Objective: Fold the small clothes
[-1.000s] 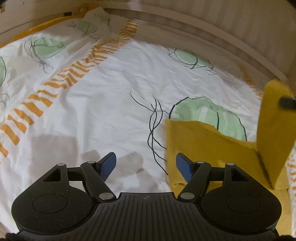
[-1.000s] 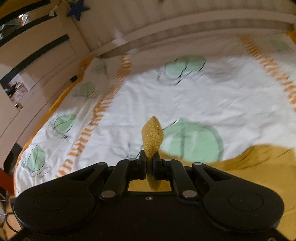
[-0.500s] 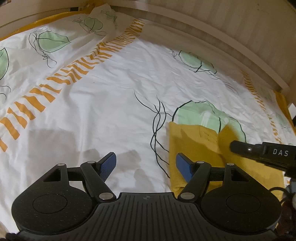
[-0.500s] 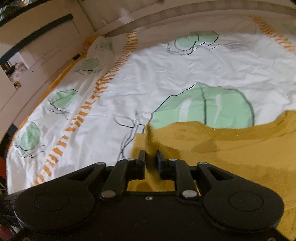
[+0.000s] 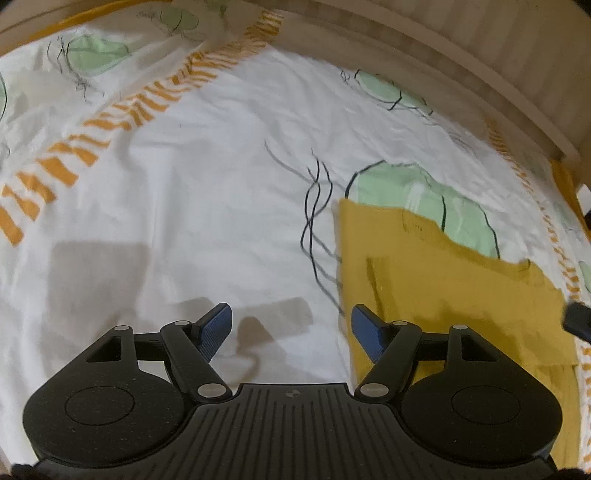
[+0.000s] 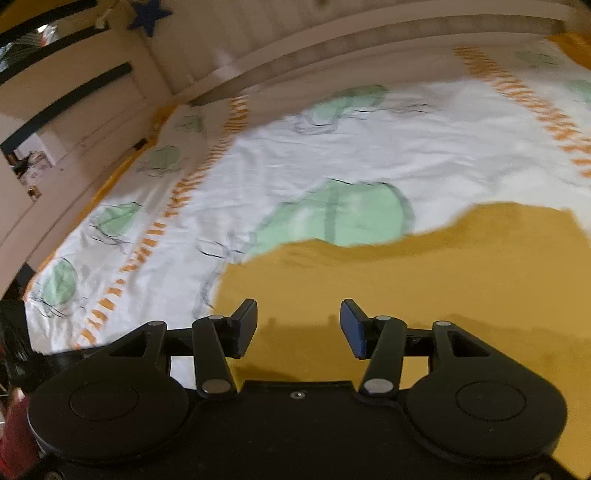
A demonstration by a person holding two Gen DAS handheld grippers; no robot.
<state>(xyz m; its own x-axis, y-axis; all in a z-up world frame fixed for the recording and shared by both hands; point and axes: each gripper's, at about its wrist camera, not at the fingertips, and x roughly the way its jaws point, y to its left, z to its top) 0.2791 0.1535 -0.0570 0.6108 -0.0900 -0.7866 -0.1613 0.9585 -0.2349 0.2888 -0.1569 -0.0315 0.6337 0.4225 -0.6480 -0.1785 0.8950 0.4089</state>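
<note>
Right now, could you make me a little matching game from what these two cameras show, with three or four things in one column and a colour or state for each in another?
Things:
1. garment
2. bedsheet
3. star
4. right gripper

Descriptions:
A. dark blue, up on the wall
B. fingers spread apart, holding nothing
C. mustard yellow, lying flat
D. white with green shapes and orange stripes

Pairs: 1-C, 2-D, 3-A, 4-B
</note>
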